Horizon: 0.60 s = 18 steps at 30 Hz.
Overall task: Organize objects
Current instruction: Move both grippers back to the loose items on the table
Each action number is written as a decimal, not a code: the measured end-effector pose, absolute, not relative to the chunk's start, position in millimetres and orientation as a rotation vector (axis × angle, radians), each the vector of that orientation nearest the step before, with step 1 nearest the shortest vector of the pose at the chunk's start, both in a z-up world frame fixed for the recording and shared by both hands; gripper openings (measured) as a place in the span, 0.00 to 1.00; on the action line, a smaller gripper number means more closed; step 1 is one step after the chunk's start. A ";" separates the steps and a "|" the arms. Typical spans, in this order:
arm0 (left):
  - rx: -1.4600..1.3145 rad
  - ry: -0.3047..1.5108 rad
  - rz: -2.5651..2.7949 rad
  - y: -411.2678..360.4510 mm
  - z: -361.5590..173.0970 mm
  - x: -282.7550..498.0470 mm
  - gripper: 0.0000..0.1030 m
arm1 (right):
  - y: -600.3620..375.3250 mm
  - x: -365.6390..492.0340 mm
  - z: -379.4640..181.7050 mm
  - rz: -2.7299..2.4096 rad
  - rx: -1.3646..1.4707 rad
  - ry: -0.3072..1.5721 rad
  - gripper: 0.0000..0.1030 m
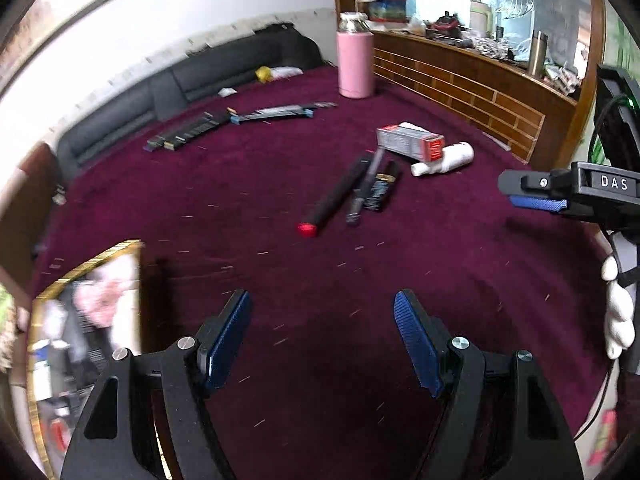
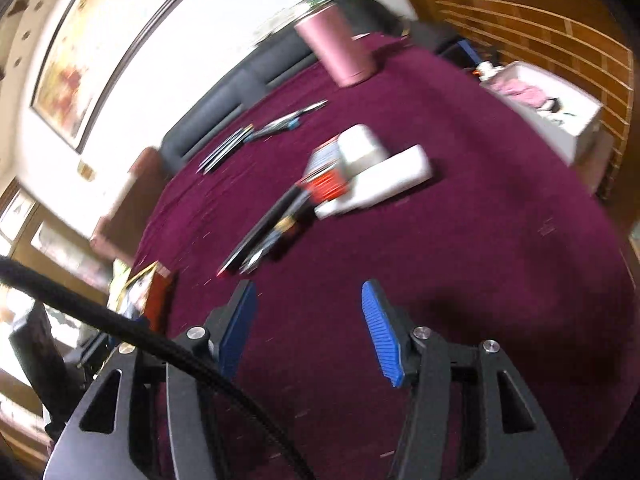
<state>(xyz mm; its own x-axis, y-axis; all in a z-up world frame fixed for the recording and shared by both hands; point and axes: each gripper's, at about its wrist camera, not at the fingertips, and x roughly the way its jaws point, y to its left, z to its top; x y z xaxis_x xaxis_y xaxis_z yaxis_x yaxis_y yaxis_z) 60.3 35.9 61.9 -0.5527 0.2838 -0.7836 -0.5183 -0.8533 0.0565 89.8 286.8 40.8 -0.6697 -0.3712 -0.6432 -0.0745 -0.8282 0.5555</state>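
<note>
Presently listed, containers first: tall pink cylindrical flask with metallic cap [image 1: 355, 65], upright at upper centre of the left wrist view, contents not visible. White open box [image 2: 560, 120], upper right of the right wrist view, holds pink material and small items too blurred to name.

Loose objects, centre frame: grey rectangular carton with red end [image 1: 410, 143] lying across a white plastic bottle [image 1: 446, 158] on its side; just beside these, a long black stick with red cap [image 1: 336, 196], a slim grey pen-like stick [image 1: 364, 192] and a short dark tube with gold band [image 1: 382, 190], lying side by side. Farther up, a row of dark flat strips [image 1: 240, 122].

Surface: dark maroon cloth [image 1: 320, 280]. A gold-framed picture [image 1: 86, 344] stands at lower left; wooden slatted cabinet [image 1: 460, 84] at upper right.

Left gripper [image 1: 322, 338]: blue pads apart, empty, above cloth. Right gripper [image 2: 308, 328]: pads apart, empty, near the sticks.
</note>
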 end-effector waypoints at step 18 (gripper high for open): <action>-1.214 0.346 2.349 65.0 29.9 -74.0 0.65 | 318.9 49.6 14.9 -2.567 1.211 -0.939 0.52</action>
